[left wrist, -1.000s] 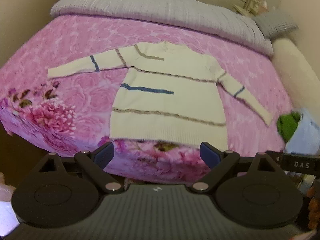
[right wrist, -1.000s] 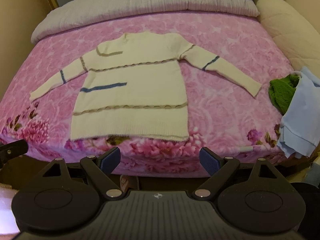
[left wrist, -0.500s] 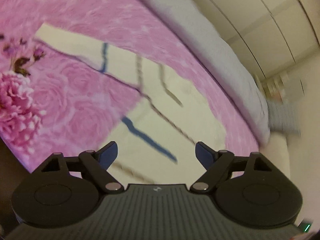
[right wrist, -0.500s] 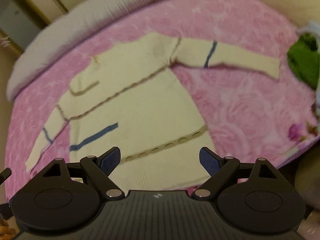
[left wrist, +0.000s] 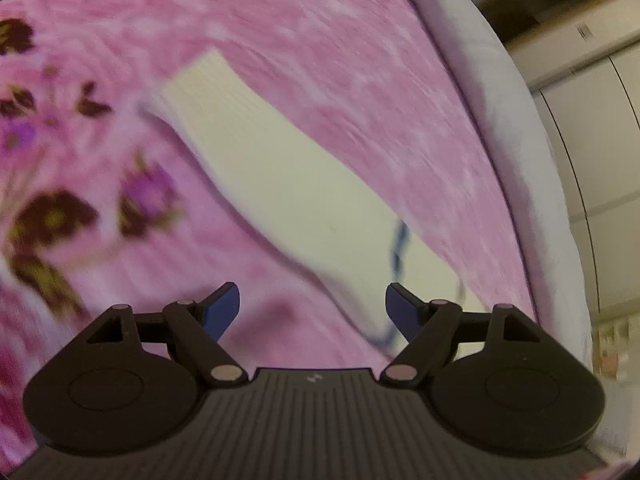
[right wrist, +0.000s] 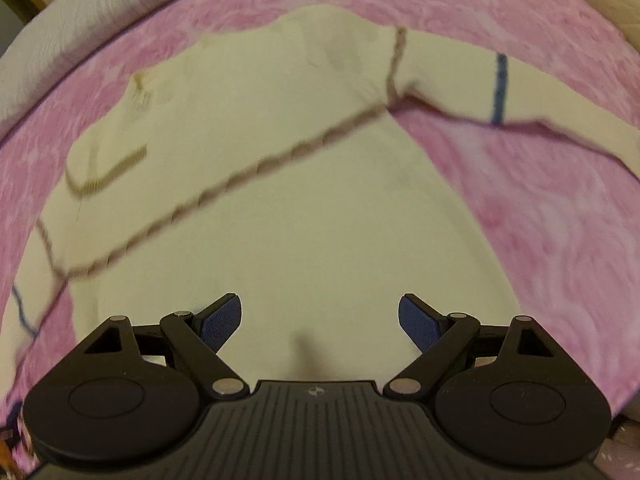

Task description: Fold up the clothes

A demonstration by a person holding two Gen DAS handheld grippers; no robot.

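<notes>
The left tongs (left wrist: 312, 308) are spread wide and hold nothing. Ahead of them one sleeve (left wrist: 260, 168) of the cream sweater lies flat on the pink flowered bedspread (left wrist: 360, 60), its ribbed cuff at the far end and a blue stripe (left wrist: 398, 248) near the right blue pad. The right tongs (right wrist: 320, 320) are spread too, empty, over the sweater (right wrist: 280, 200) body, the other sleeve (right wrist: 500, 88) reaching right across the bedspread.
</notes>
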